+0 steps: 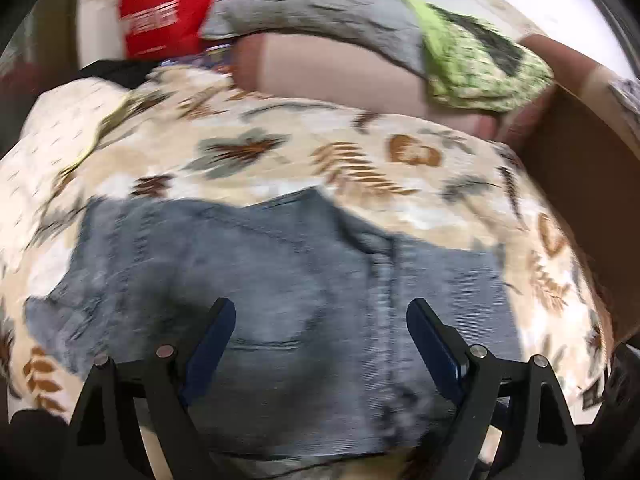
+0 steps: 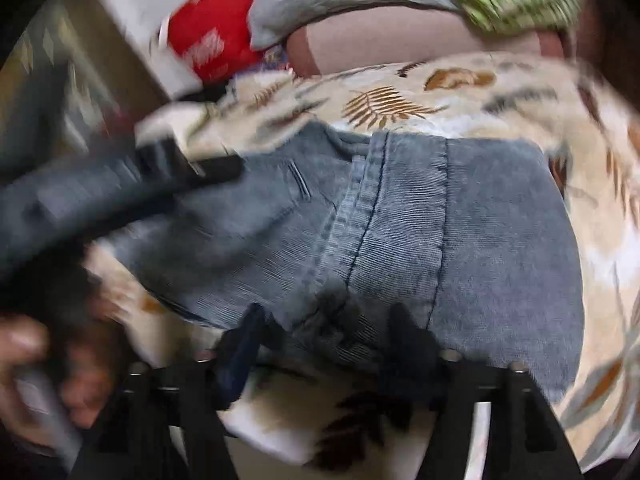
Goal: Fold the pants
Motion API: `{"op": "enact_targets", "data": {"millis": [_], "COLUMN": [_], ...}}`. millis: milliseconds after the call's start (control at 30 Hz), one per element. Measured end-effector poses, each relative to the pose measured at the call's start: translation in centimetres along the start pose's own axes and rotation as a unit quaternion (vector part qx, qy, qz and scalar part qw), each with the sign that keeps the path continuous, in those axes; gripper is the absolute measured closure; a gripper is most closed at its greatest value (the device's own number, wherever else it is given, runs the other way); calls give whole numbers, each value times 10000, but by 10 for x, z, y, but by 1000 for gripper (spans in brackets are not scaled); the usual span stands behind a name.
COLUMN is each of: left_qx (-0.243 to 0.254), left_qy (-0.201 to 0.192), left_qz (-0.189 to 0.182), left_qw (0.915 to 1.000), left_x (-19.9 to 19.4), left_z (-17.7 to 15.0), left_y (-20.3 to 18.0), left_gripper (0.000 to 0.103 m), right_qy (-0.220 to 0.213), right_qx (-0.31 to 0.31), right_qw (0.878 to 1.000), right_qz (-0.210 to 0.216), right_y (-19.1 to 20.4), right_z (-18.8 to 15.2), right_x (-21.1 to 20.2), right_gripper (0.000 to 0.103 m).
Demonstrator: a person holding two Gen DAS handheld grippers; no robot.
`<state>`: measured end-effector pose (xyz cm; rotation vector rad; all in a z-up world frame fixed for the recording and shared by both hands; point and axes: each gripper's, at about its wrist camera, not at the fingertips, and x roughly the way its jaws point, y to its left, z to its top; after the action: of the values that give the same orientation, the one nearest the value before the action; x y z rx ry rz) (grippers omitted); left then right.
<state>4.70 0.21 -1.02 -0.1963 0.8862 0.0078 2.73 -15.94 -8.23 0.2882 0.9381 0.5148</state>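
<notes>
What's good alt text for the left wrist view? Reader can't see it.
Blurred fisheye view: the open left gripper hovers over folded blue-grey pants lying on a cream leaf-print bedspread, nothing between its fingers. Behind lie a grey pillow, a green patterned cloth and a red bag.

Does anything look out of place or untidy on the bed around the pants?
Nothing looks damaged or spilled. The folded blue-grey pants lie fairly flat on the leaf-print bedspread. Behind them, a green cloth and a red bag lie loosely.
</notes>
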Motion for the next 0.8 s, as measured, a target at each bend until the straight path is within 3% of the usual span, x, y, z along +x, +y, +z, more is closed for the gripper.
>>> {"op": "enact_targets", "data": {"millis": [200, 267, 300, 333, 367, 400, 533, 633, 700, 800], "left_qx": [712, 1075, 1288, 1382, 1318, 1250, 1256, 1220, 1208, 1190], "left_qy": [145, 574, 933, 1189, 1029, 883, 958, 914, 883, 871], "left_qz": [-95, 181, 310, 395, 331, 301, 285, 266, 250, 244], "left_qw": [9973, 9924, 9868, 9824, 9854, 9878, 9870, 9880, 9884, 9888], "left_x": [17, 41, 60, 73, 73, 69, 69, 68, 68, 68], "left_z": [-8, -22, -34, -44, -50, -51, -48, -49, -50, -53], "left_y": [-59, -71, -75, -76, -72, -69, -68, -67, -66, -66], "left_gripper": [15, 15, 15, 13, 13, 11, 11, 11, 11, 11], "right_qy": [-696, -547, -76, 239, 337, 293, -314, -220, 132, 704], "right_qx": [1525, 1851, 1986, 1978, 1926, 1858, 1748, 1771, 1832, 2001], "right_qw": [9858, 9812, 9800, 9797, 9801, 9814, 9840, 9815, 9782, 9734], "right_qz": [-56, 26, -45, -217, -331, -385, -161, 688, 970, 860], "right_y": [-77, -95, -104, -109, -111, -112, -108, -112, -117, -134], "right_z": [-2, 4, 2, 2, 4, 9, 49, 97, 116, 133], "right_x": [-59, -56, -44, -37, -35, -39, -63, -38, -9, 45], "right_gripper": [33, 33, 33, 33, 33, 33, 33, 33, 33, 33]}}
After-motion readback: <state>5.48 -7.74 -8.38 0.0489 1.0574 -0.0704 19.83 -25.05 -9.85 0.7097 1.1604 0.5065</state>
